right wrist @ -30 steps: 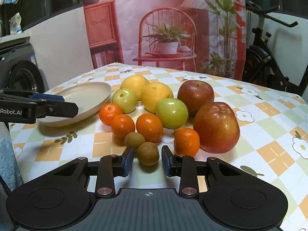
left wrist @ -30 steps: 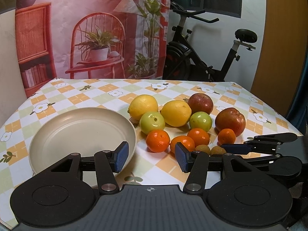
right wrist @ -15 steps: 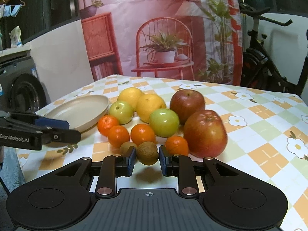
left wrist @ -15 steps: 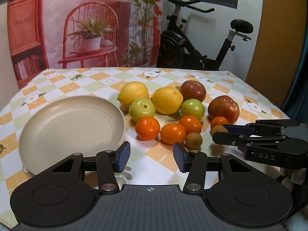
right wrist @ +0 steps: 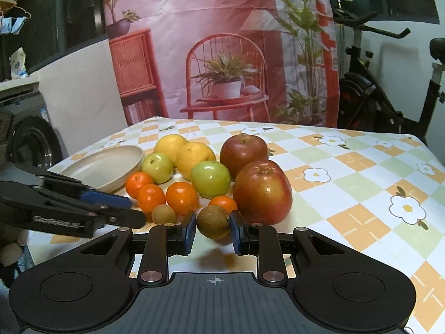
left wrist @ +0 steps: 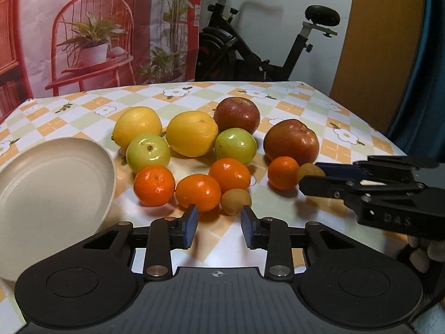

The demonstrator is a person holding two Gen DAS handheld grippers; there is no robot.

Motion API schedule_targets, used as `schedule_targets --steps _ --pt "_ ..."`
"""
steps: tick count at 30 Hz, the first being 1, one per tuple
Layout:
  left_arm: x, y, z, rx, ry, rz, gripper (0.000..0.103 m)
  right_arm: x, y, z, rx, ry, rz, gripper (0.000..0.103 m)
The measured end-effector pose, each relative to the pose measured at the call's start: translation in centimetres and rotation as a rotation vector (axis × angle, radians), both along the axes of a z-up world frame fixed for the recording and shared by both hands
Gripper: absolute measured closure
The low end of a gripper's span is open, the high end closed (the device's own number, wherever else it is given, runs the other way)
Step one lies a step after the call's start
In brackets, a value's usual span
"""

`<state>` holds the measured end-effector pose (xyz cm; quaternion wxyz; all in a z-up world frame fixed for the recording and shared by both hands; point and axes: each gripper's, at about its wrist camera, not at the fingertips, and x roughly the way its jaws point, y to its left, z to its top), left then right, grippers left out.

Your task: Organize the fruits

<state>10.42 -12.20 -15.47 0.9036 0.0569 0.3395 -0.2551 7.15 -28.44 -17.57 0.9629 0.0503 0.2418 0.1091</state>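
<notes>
The right gripper has a brown kiwi pinched between its blue pads, the fruit lifted just clear of the checked tablecloth – its shadow lies underneath. The left gripper hovers with its fingers apart and nothing between them, just in front of a second kiwi resting on the cloth. Behind sit four tangerines, two green apples, two lemons and two red apples, bunched together; the nearest tangerine touches the second kiwi. A cream plate stands to the left of the pile – nothing on it. An exercise bike stands beyond the table.
</notes>
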Motion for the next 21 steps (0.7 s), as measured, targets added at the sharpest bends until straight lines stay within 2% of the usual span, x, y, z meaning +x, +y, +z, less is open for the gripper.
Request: schedule_targets --steps 9,14,17,21 --pt "0.9 -0.6 0.3 0.005 -0.072 0.001 0.063 -0.1 -0.4 -0.1 0.028 -0.006 -0.007 0.079" --pt "1.3 -0.7 0.6 -0.014 -0.063 0.016 0.063 -0.2 -0.6 -0.1 0.036 -0.006 -0.011 0.079" --pt "0.8 -0.6 0.7 -0.032 -0.056 -0.012 0.063 -0.2 -0.6 -0.1 0.04 -0.005 -0.016 0.079" --pt "-0.1 -1.2 0.7 -0.015 -0.069 -0.072 0.063 -0.2 -0.7 -0.1 0.045 -0.004 -0.02 0.079"
